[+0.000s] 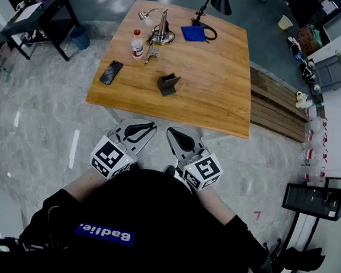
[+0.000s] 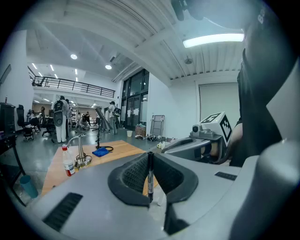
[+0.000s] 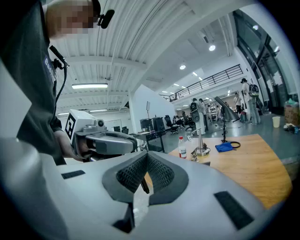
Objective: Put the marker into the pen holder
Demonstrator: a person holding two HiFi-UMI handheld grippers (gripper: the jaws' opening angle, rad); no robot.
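Observation:
The black marker (image 2: 150, 180) stands upright between the closed jaws of my left gripper (image 2: 150, 157). In the head view, this left gripper (image 1: 140, 128) hangs close to my body, short of the table's near edge. The dark grey pen holder (image 1: 168, 83) sits near the middle of the wooden table (image 1: 218, 90), well ahead of both grippers. My right gripper (image 1: 177, 134) is level with the left one. The right gripper (image 3: 146, 157) has its jaws together. A dark sliver shows in the gap below them, and I cannot tell what it is.
On the table's far left are a black phone (image 1: 111, 72), a small bottle (image 1: 137, 44), a metal stand (image 1: 160, 32) and a blue cloth (image 1: 193, 33). A black lamp (image 1: 214, 1) leans over the back edge. A low wooden bench (image 1: 277, 107) lies to the right.

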